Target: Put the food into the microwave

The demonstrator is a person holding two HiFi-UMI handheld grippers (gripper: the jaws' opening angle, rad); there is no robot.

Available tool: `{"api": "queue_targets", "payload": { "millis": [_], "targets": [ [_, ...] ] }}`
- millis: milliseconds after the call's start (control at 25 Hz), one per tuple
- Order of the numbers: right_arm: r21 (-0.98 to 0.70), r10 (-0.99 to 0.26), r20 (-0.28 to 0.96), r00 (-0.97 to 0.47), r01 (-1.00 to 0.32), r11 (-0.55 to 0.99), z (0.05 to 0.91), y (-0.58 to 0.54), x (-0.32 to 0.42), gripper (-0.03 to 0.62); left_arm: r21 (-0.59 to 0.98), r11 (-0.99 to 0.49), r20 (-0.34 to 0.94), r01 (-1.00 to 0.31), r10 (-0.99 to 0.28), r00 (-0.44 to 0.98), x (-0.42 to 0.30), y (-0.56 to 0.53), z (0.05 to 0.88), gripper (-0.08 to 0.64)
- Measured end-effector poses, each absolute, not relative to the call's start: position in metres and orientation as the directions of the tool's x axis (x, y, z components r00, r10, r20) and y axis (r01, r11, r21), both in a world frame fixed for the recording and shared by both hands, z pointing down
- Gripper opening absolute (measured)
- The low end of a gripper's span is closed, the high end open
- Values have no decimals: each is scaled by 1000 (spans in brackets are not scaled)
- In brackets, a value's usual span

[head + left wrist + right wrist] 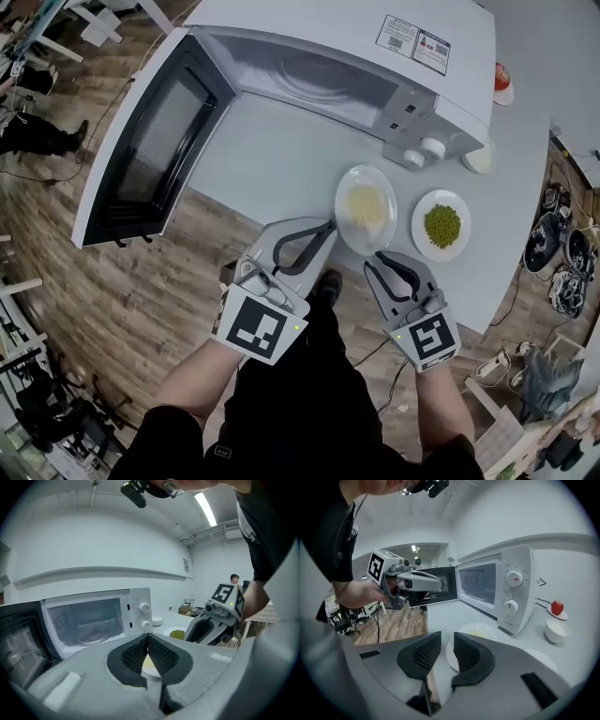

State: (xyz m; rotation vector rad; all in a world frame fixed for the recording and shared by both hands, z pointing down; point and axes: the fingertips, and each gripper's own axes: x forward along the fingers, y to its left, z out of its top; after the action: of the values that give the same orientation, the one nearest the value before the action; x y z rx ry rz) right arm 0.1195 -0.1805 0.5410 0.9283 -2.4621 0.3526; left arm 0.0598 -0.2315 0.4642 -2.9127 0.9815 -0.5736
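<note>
Nearest, the left gripper point(147, 638) has its black ribbed jaws meeting at the tips, with nothing caught between them. Beside it, the right gripper point(447, 635) has its jaws a narrow way apart, holding nothing. Both point at the round white plate of pale yellow food point(365, 208), which lies on the pale grey tabletop point(272, 159) outside the oven. The left gripper's tips are just beside its left rim, the right gripper's just beside its near rim. Just to the right lies a second round white plate of green peas point(442, 225). Behind both plates stands the white microwave oven point(375, 66), its black-windowed door point(150, 141) swung wide open to the left. Farther right, past its two knobs, sit a small white bowl point(480, 159) and a red fruit point(502, 77) on a white saucer point(507, 97).
</note>
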Motion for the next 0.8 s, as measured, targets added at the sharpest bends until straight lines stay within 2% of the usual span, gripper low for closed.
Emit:
{"api": "queue_targets", "payload": {
  "millis": [400,680,800],
  "targets": [
    [15,-443,663,-603,-581,814,592,-186,103,161,-213,-861,451,-462,-506,735,67,-226,515,8],
    [-63,-344,726,-596,-555,829,614,-175,92,192,-190,-853,449,-486,-515,730,54,-227,526,8],
    [-67,-349,728,-590,-567,821,616,-168,91,196,-188,-853,449,-487,-516,729,49,-227,528,8]
  ]
}}
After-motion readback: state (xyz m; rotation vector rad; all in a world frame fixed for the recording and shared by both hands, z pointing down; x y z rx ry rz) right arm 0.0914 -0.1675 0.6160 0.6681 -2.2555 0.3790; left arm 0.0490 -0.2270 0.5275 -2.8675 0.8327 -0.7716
